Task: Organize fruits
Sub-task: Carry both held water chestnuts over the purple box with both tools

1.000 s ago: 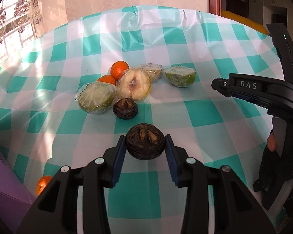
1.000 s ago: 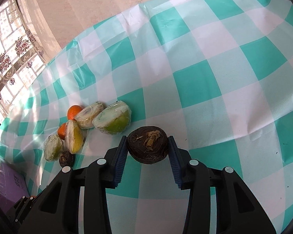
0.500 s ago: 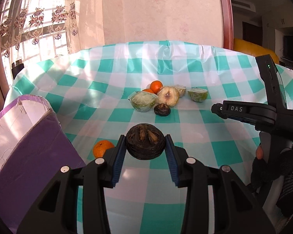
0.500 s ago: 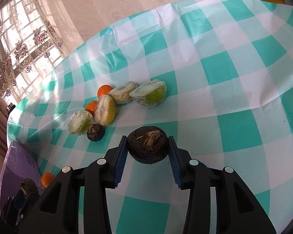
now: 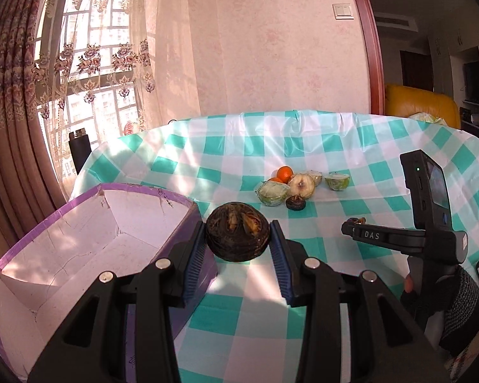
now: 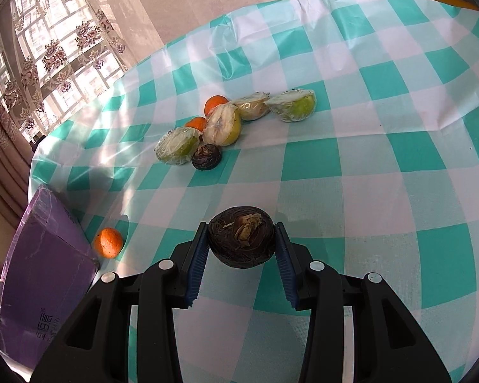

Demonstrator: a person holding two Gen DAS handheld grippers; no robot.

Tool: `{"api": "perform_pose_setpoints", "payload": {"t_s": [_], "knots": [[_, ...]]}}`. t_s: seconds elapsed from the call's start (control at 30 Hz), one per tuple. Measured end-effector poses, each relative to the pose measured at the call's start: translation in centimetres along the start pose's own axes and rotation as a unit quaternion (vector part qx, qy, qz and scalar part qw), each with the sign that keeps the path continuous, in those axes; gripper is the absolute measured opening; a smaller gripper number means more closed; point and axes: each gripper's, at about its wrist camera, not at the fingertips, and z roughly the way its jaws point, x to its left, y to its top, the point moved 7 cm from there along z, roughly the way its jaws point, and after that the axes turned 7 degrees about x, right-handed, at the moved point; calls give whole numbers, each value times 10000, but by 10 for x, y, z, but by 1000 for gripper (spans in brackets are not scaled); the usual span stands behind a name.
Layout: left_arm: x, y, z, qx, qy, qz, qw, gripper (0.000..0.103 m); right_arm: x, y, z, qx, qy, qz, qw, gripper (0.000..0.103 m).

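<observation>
The purple box point(image 5: 89, 255) stands open at the table's left edge, a loose orange point(image 6: 108, 242) just beside it. The left gripper point(image 5: 238, 242) clamps a dark round fruit point(image 5: 237, 235) beside the box rim; the right gripper point(image 6: 241, 245) clamps a second dark fruit point(image 6: 241, 241) above the checked tablecloth point(image 6: 367, 159), the fruit pile point(image 6: 226, 124) farther back.

Black claw point(image 5: 238, 249) w/ blue ribbed pads point(image 5: 279, 268), silver screws.

The tablecloth point(image 6: 351, 166) is checked in teal and white, and the box point(image 5: 89, 239) at its left edge is purple outside with a white inside. Both grippers are black with blue pads point(image 5: 194, 265), each gripping a dark brown fruit point(image 6: 241, 242). Toward the far edge lie bright orange tangerines point(image 6: 215, 104) among pale green and cream halves in clear wrap point(image 6: 292, 105).
</observation>
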Motion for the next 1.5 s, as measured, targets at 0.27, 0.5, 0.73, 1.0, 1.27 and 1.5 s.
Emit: {"api": "perform_pose_setpoints", "payload": {"t_s": [0.27, 0.5, 0.73, 1.0, 1.27, 1.5], "knots": [[58, 8, -55, -247, 339, -87, 9991, 40, 19, -20, -11, -66, -63, -214, 9997, 41], [102, -1, -75, -159, 548, -207, 9982, 40, 48, -30, -25, -249, 64, -385, 9989, 41], [136, -13, -77, -35, 662, -483, 9966, 40, 122, -18, -62, -731, 341, -1034, 9914, 41], [163, -24, -71, 73, 756, -715, 9945, 40, 211, -14, -100, -1087, 719, -1816, 9747, 41], [188, -40, -61, 300, 823, -850, 9925, 40, 280, -26, -96, -920, 963, -2383, 9620, 41], [209, -57, -35, 917, 844, -887, 9882, 40, 338, -38, -61, -476, 464, -3210, 9448, 41]]}}
